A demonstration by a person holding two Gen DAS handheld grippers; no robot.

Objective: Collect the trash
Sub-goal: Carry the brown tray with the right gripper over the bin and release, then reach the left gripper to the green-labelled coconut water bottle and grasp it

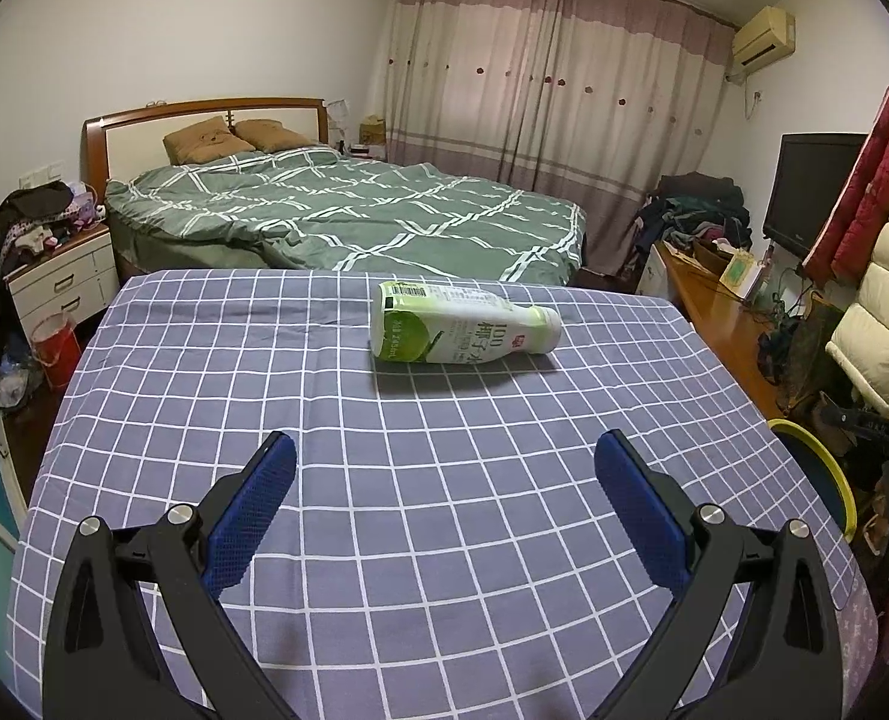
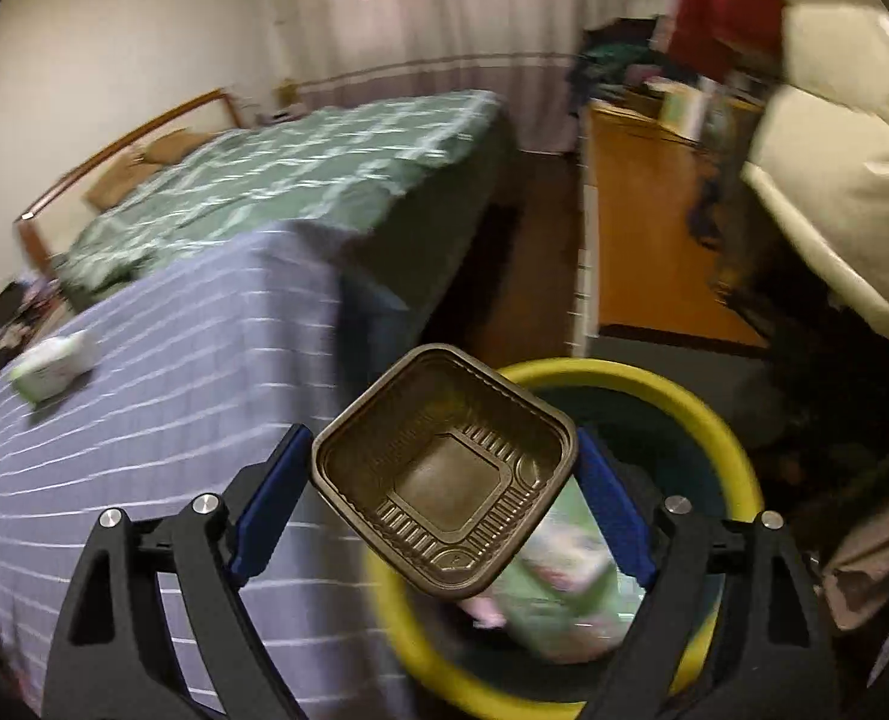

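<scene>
1. The left gripper (image 1: pixel 444 462) hangs over the checked cloth (image 1: pixel 336 408), jaws wide apart, nothing between them.
2. The bottle (image 1: pixel 462 324) lies on its side on the cloth, ahead of that gripper and apart from it.
3. The right gripper (image 2: pixel 444 468) clamps a brown tray (image 2: pixel 444 474) by its sides.
4. The tray sits tilted above the yellow-rimmed bin (image 2: pixel 738 456), which holds wrappers (image 2: pixel 564 588).

Dim indoor light; fisheye edges; right view motion-blurred.
</scene>
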